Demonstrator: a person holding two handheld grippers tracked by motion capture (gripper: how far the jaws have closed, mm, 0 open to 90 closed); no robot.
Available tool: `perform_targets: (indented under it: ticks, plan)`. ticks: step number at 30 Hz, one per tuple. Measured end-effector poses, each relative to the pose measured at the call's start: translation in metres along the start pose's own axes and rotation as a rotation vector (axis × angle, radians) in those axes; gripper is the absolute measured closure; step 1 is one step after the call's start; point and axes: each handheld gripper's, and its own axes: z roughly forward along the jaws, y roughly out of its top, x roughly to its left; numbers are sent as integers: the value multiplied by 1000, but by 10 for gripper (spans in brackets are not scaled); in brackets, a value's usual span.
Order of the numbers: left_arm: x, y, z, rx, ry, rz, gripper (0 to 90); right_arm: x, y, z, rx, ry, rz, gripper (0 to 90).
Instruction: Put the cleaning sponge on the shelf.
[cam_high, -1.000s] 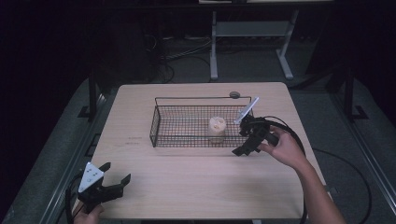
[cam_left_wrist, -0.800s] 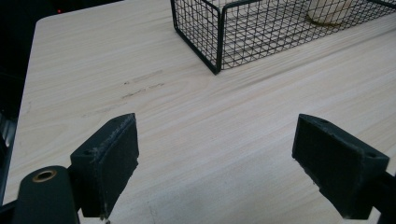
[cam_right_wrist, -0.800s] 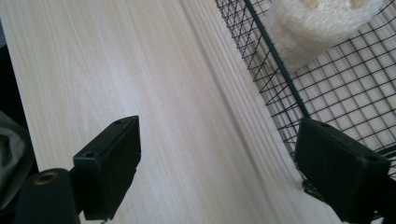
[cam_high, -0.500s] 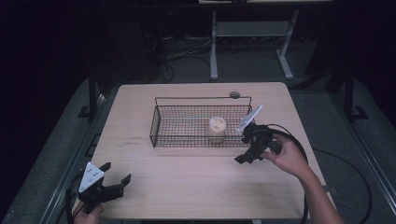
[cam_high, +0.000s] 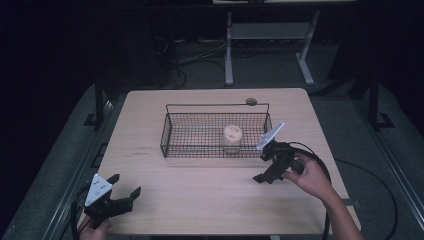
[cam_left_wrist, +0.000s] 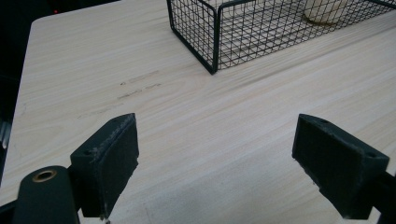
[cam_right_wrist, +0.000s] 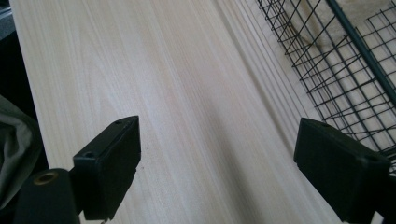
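Observation:
A black wire basket stands on the middle of the light wooden table. Inside it, near its right end, sits a small pale round item. My right gripper is open just in front of the basket's right corner, held by a hand, with nothing between its jaws. In the right gripper view the basket's mesh lies at the upper right. My left gripper rests open at the table's front left corner. The left gripper view has the basket's corner ahead and the pale item at the top.
A small dark round disc lies on the table behind the basket. A white metal stand and cables are on the dark floor beyond the far edge. Faint marks show on the tabletop left of the basket.
My right gripper has drawn back from the basket's right end toward the table's front and lowered. The left gripper has not moved.

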Motion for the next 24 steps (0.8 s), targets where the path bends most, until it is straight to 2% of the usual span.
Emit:
perform_targets:
  ticks: [12,24]
  plan:
    - [-1,-1,1,6,-2,1,138,7,-19,7,-10,13,17,143]
    - [-2,-1,2,11,-2,3,138,12,-39,10,-31,4,34,144]
